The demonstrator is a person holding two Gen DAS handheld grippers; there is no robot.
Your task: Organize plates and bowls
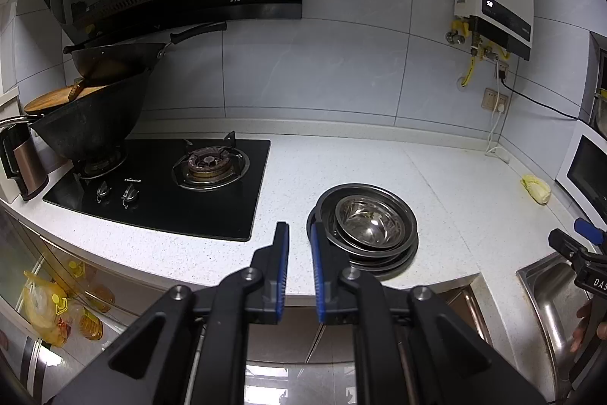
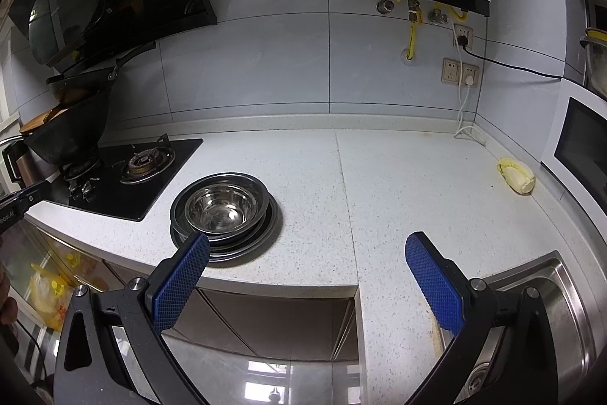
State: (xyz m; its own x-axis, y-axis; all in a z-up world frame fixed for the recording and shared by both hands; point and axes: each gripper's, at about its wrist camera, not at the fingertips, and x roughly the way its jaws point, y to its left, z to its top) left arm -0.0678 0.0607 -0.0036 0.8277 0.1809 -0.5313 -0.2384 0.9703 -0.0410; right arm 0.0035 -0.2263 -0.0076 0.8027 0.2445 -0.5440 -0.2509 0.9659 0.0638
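Two handheld grippers hover over a kitchen counter beside a stack of steel dishes.

The left gripper (image 1: 299,238) has its blue-padded jaws narrowly apart with nothing between them; the right gripper (image 2: 307,245) stands wide and empty. The nested stack of round stainless-steel plates and bowls (image 1: 366,224) rests on the white speckled countertop (image 1: 436,177), at one o'clock from the left jaws. The black glass gas hob (image 1: 159,185) lies at ten o'clock, the steel sink (image 2: 561,291) at four.

Bowls (image 2: 224,209) nested on plates (image 2: 242,249), stacked on countertop (image 2: 379,185); hob (image 2: 125,173) left of stack, cabbage (image 2: 516,175) far right, sink (image 2: 550,291) right-front.
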